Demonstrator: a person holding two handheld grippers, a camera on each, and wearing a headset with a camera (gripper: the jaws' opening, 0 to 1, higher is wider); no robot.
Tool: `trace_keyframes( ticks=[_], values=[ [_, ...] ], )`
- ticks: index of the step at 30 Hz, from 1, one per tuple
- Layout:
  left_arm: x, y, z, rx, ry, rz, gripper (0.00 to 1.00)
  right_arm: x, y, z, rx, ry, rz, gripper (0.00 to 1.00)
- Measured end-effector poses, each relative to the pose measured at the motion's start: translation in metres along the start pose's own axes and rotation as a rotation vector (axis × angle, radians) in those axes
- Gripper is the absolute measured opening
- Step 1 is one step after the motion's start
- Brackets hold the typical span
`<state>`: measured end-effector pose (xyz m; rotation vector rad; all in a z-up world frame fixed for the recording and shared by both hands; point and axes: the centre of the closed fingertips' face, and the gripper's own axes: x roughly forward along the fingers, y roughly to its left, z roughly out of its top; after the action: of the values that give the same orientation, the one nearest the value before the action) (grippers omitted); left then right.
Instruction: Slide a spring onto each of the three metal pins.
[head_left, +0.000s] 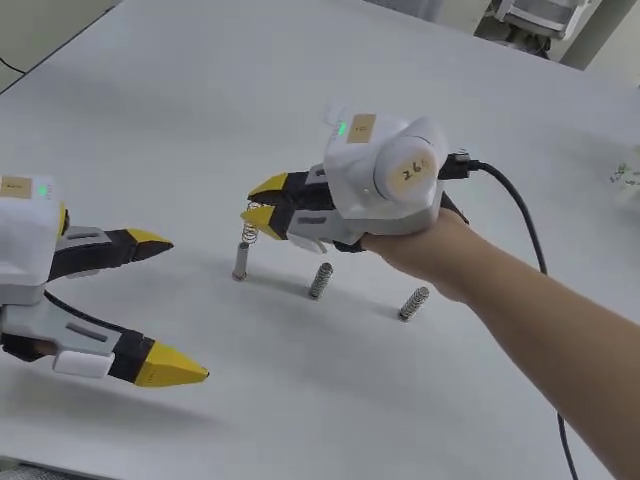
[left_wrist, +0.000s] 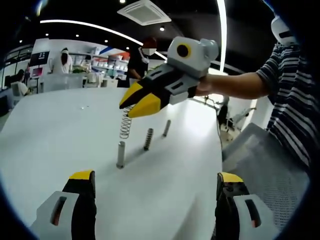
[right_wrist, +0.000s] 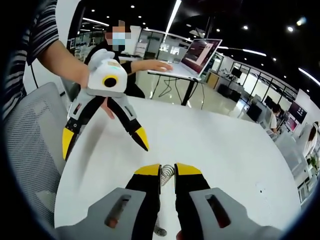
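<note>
Now the right gripper (head_left: 262, 203) pinches a spring (head_left: 250, 232) at twelve o'clock of the pin (head_left: 240, 262). Left gripper (head_left: 183, 308), at eight o'clock, gapes wide.

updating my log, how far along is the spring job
Done: the middle pin and the right-hand pin each appear to carry a spring. In hand: the right gripper is shut on the last spring, holding it just above the third pin, whose shaft is bare. Left to do: slide that spring down onto it. The left gripper is open and holds nothing.
</note>
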<state>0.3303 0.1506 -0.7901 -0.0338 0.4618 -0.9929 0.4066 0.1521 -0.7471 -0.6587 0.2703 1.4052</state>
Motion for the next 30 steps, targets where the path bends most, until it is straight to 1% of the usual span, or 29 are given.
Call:
trace_keyframes(
  ticks=[6,20,26,30],
  values=[
    [-0.001,0.000,-0.001,-0.003,0.002,0.000,0.98,0.004,0.001,-0.002,0.015,0.003,0.008,0.07],
    [-0.002,-0.001,0.000,-0.006,-0.001,0.005,0.97,0.010,0.003,-0.007,0.014,0.019,0.021,0.07],
    [-0.002,0.001,0.000,-0.008,-0.001,0.009,0.96,0.013,0.005,-0.011,0.004,0.034,0.027,0.07],
    [-0.002,0.001,-0.001,-0.007,-0.001,0.011,0.96,0.017,0.006,-0.016,0.011,0.043,0.033,0.07]
  ],
)
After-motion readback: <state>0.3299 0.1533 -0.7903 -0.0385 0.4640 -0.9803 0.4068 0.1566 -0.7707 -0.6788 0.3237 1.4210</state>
